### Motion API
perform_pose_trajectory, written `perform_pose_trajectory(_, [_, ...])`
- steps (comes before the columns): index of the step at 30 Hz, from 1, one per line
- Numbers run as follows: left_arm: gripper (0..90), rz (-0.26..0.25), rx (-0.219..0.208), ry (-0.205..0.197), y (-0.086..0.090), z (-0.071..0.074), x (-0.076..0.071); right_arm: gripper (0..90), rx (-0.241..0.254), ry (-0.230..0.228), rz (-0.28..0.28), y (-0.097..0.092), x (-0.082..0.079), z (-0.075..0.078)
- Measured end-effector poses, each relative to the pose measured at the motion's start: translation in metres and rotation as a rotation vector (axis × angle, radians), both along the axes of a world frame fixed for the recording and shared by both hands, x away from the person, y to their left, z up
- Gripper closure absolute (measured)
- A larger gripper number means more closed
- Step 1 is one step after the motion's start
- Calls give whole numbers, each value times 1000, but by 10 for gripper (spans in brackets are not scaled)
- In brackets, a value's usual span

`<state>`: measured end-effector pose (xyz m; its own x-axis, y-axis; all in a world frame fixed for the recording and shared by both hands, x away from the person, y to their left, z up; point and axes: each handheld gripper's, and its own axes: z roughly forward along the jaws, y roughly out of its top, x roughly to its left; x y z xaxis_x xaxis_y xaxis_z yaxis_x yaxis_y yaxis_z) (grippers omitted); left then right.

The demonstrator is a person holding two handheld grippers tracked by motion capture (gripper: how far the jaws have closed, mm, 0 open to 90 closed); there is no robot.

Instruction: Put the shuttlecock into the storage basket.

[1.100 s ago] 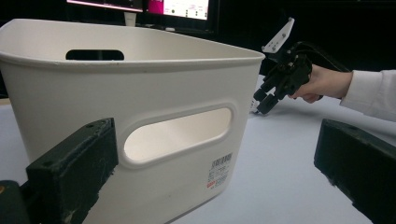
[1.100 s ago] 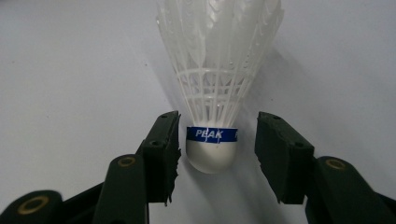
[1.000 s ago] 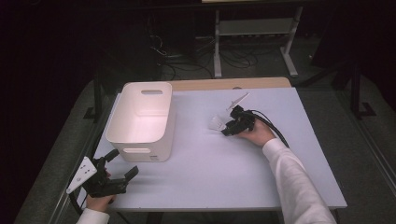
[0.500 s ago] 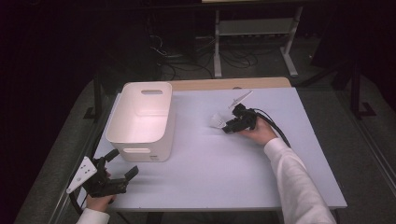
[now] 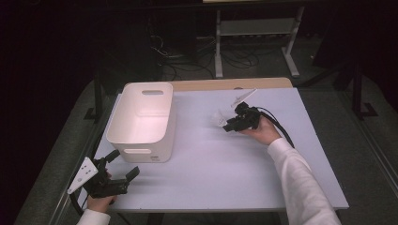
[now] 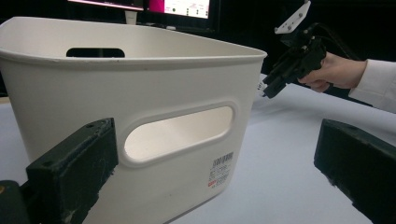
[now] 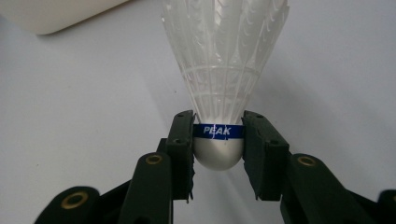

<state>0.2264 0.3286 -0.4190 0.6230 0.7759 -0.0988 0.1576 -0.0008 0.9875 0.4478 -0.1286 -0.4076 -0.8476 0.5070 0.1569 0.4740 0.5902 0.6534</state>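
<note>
A white feather shuttlecock [image 7: 224,65] with a blue band marked PEAK sits cork-first between the jaws of my right gripper [image 7: 218,133]. The jaws have just been closing and both pads now press on its cork. In the high view the right gripper [image 5: 230,125] is at the table's right middle, holding the shuttlecock [image 5: 219,118] pointed left towards the white bin [image 5: 141,117]. My left gripper [image 5: 124,162] rests at the front left corner, open and holding nothing, just in front of the bin's short wall [image 6: 140,79].
The bin has cut-out handles and a barcode label on its near wall. The lilac tabletop [image 5: 216,168] stretches between the two hands. A wooden strip runs along the far edge, with a metal stand and cables on the dark floor beyond.
The right gripper and the shuttlecock have shifted only slightly. The left gripper has stayed where it was.
</note>
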Motion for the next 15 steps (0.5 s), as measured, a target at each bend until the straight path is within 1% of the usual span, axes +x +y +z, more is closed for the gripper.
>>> perform_pose_trajectory(3, [0, 1, -1, 0, 0, 0, 0, 638, 2, -14, 6, 1, -1, 3])
perform_pose_trajectory(4, [0, 1, -2, 0, 0, 0, 0, 638, 10, -12, 4, 1, -2, 5])
perform_pose_trajectory(9, [0, 0, -1, 2, 0, 0, 0, 638, 18, -15, 14, 6, -4, 11])
perform_pose_trajectory(13, [0, 0, -3, 0, 0, 0, 0, 638, -5, -61, 28, 9, -6, 16])
perform_pose_trajectory(15, [0, 0, -5, 1, 0, 0, 0, 638, 18, -61, 29, 9, -7, 20])
